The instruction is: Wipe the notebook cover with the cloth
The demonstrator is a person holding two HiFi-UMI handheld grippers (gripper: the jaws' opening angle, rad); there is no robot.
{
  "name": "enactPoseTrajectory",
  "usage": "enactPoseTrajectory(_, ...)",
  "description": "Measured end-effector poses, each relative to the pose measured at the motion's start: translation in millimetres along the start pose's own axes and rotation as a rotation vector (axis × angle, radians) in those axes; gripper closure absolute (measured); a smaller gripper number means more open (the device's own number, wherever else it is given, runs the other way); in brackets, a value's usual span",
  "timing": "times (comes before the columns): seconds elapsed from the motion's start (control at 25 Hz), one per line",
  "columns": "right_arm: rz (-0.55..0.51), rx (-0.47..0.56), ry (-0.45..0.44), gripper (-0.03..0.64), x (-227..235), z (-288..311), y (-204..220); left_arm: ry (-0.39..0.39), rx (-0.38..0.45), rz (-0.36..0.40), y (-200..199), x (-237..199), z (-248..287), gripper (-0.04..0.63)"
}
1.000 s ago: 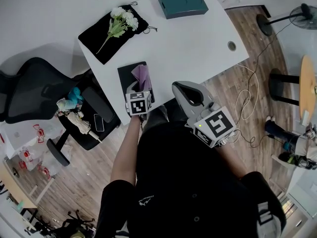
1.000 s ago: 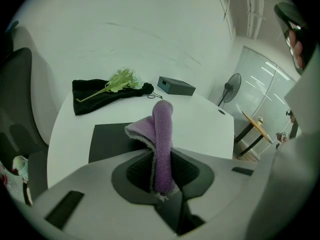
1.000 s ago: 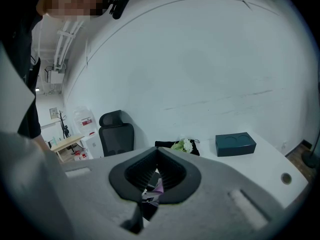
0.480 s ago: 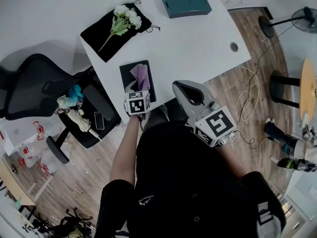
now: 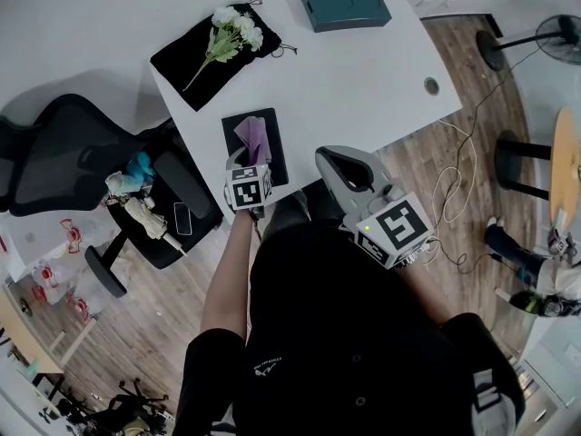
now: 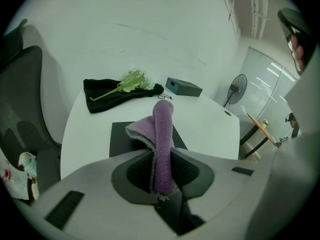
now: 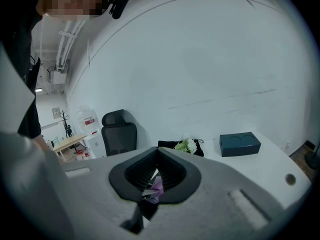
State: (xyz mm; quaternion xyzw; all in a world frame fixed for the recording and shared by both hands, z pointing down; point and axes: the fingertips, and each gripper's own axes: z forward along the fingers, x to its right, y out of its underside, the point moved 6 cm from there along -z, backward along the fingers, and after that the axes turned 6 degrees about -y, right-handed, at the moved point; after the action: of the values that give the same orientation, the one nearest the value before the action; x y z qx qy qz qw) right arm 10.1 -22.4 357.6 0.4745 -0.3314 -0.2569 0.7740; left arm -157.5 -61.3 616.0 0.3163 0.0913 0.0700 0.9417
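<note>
Currently cloth is pinched by left gripper fingers over notebook, right gripper fingers together, empty; pressing down and sweeping is called for next.

From the head view, the left gripper hides its own jaws and the near edge of the notebook. The cloth covers the middle of the cover. The fan is cut off by the right edge. Between the jaws of the right gripper only a sliver of cloth shows.
</note>
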Motion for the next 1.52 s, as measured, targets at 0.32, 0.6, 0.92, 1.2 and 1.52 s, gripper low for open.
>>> enactPoseTrajectory(0.32, -0.010, -0.001, -0.013, 0.614, -4.8, 2.2, -1.6, -0.029, 0.004, -0.013, 2.6, -14.9, -6.0, 0.520)
enactPoseTrajectory(0.6, -0.014, -0.004, -0.020, 0.614, -7.1, 2.8, -1.7, -0.048, 0.001, -0.017, 4.6, -24.4, -9.5, 0.520)
enactPoseTrajectory(0.92, -0.017, -0.006, -0.029, 0.615, -10.1, 4.0, -1.4, -0.076, 0.005, -0.027, 6.7, -37.1, -14.8, 0.520)
enactPoseTrajectory(1.2, -0.019, -0.007, -0.038, 0.615, -11.7, 6.1, -1.6, -0.093, 0.005, -0.039, 8.8, -43.4, -16.9, 0.520)
enactPoseTrajectory(1.52, -0.024, -0.008, -0.051, 0.614, -15.2, 6.5, -2.7, -0.114, 0.008, -0.057, 12.0, -51.6, -23.7, 0.520)
